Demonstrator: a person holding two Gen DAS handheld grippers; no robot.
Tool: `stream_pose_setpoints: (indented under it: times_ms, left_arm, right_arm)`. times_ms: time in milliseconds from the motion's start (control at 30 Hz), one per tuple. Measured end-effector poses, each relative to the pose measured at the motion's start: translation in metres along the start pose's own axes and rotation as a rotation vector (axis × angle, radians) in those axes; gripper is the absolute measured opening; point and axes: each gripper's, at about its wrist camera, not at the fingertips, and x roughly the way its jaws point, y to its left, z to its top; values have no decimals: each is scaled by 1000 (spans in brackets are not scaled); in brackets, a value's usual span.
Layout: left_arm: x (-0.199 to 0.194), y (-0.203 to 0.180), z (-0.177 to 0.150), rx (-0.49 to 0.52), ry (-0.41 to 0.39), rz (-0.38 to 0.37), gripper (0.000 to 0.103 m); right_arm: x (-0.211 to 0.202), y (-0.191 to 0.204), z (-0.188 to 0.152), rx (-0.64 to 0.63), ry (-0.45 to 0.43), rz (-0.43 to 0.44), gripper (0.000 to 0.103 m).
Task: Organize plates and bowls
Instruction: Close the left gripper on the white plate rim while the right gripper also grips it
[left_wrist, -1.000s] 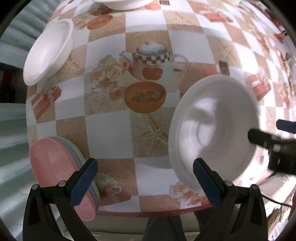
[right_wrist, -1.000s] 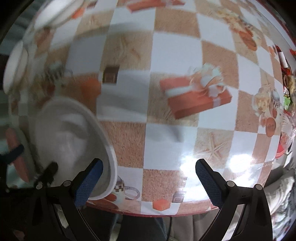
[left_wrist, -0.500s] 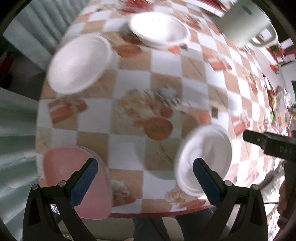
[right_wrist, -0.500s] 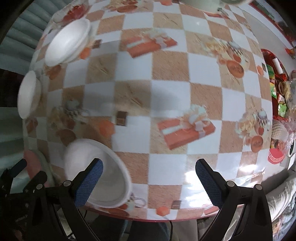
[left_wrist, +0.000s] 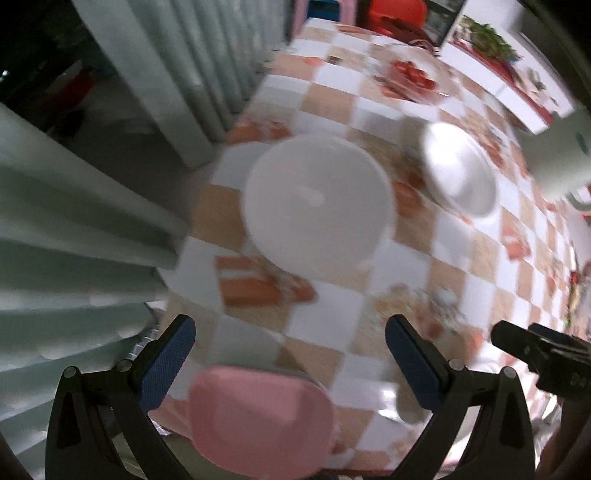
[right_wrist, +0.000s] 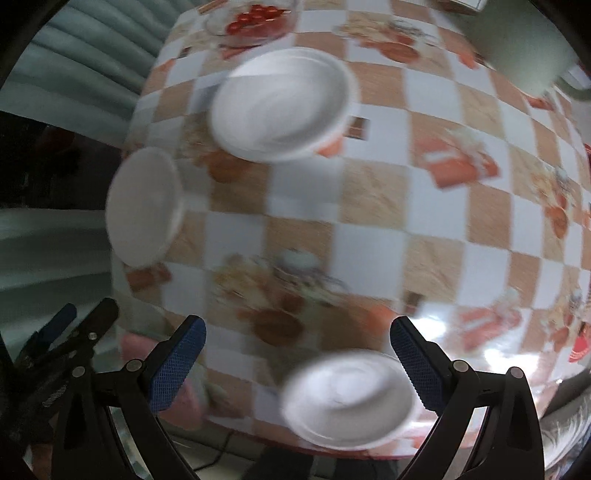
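Three white bowls stand on the checkered tablecloth. In the right wrist view one bowl (right_wrist: 349, 397) sits at the near table edge between my open right gripper's (right_wrist: 299, 365) fingers, a second (right_wrist: 144, 205) at the left edge, a third (right_wrist: 280, 105) farther back. In the left wrist view the left-edge bowl (left_wrist: 317, 210) lies ahead of my open, empty left gripper (left_wrist: 290, 354), with the far bowl (left_wrist: 460, 170) to its right. A stack of plates with a pink one on top (left_wrist: 260, 413) lies just below the left gripper.
A glass dish of red fruit (right_wrist: 251, 18) stands at the far table end. A large pale green pot (right_wrist: 524, 48) stands at the far right. A corrugated wall (left_wrist: 74, 221) runs along the table's left side. The views are motion-blurred.
Both grippers have pulled back and swung left. The near white bowl, close by the right gripper before, now stands free on the table. The left view now faces the left-edge bowl.
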Motion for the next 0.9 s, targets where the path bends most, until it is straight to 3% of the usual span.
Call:
stream_pose_setpoints:
  times_ms: [300,900]
  left_arm:
    - [28,25,46,-37,-34,90,103]
    - [90,45,87,-45,48,79,102]
  right_arm:
    - [49,49,40,21,17,5,101]
    - [109,84,80,15,63,8,100]
